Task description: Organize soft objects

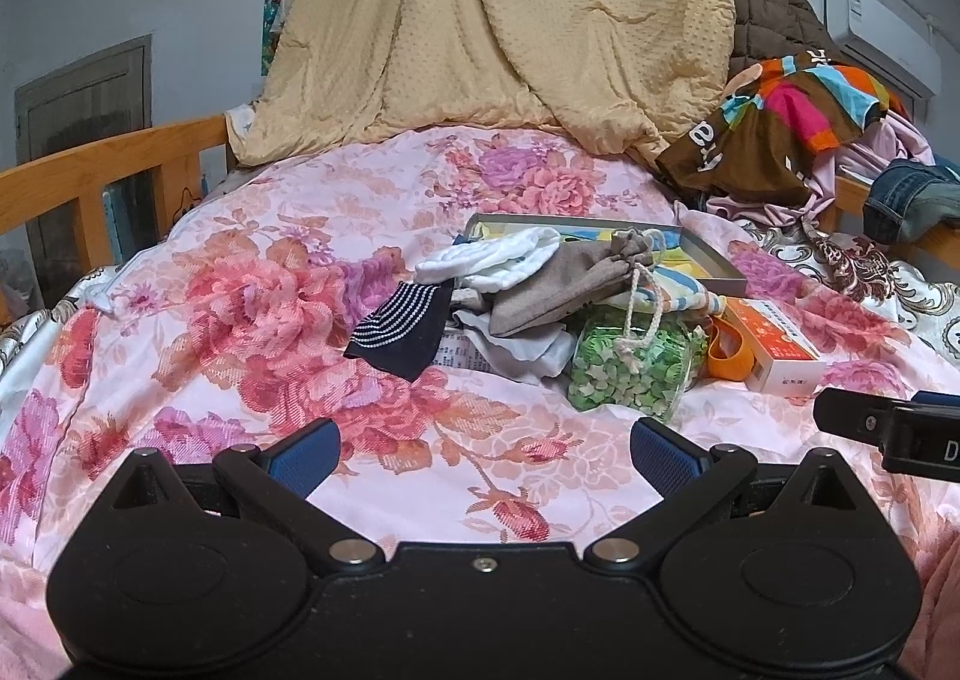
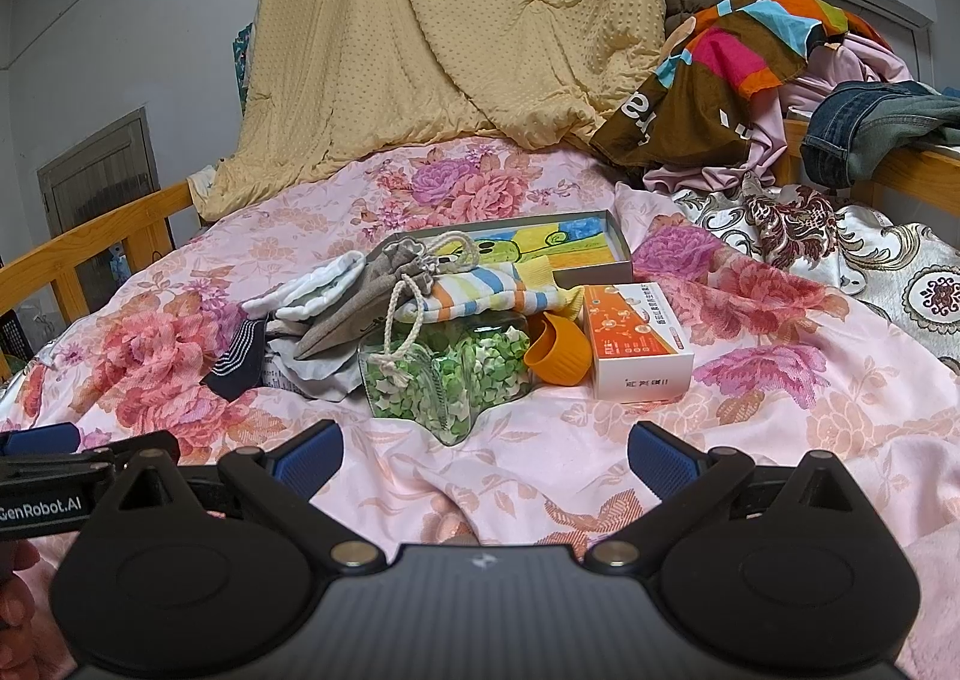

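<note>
Black grippers, blue ribbed fingers [image 1: 303,455], silver pivot screws, "GenRobot.AI" marking.

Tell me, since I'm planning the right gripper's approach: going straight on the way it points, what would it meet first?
Probably the clear jar of green and white paper stars, lying straight ahead of the open right gripper, with only bare floral bedspread between. Depth is uncertain.

bedspread [image 1: 240,272]: glossy cloth | jar [image 2: 444,374]: clear, shiny | pouch [image 1: 558,284]: matt weave
</note>
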### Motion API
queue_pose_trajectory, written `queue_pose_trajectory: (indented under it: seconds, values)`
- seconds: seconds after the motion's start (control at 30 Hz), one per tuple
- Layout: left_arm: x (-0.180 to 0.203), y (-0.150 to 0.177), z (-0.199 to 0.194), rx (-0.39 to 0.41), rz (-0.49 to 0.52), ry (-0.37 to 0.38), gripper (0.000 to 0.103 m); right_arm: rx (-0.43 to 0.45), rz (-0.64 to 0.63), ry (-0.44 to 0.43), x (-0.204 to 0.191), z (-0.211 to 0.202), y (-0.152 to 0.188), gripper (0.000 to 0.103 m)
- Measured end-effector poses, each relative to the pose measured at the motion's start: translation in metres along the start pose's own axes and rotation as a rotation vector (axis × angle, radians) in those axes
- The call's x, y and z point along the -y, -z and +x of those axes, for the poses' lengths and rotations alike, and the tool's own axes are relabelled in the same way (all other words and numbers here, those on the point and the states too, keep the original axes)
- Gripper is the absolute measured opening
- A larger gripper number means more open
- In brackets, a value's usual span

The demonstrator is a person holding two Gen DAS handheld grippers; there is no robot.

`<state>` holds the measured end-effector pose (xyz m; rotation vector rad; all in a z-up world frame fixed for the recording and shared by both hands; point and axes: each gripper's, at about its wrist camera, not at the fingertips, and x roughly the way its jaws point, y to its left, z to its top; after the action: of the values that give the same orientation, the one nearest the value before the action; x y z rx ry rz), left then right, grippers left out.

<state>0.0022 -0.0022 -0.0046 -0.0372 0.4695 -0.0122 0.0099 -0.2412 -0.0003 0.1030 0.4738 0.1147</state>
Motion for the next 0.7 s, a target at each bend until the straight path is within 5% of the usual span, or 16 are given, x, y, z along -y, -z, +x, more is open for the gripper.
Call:
queue_pose_trajectory:
  seconds: [0.7]
  values:
    - [-0.0056, -0.0021, -0.0014, -0.029, -0.072, 0.015, 0.102, -0.006, 0.016, -0.013, 0.0027, -0.0016, -0.0017, 0.103]
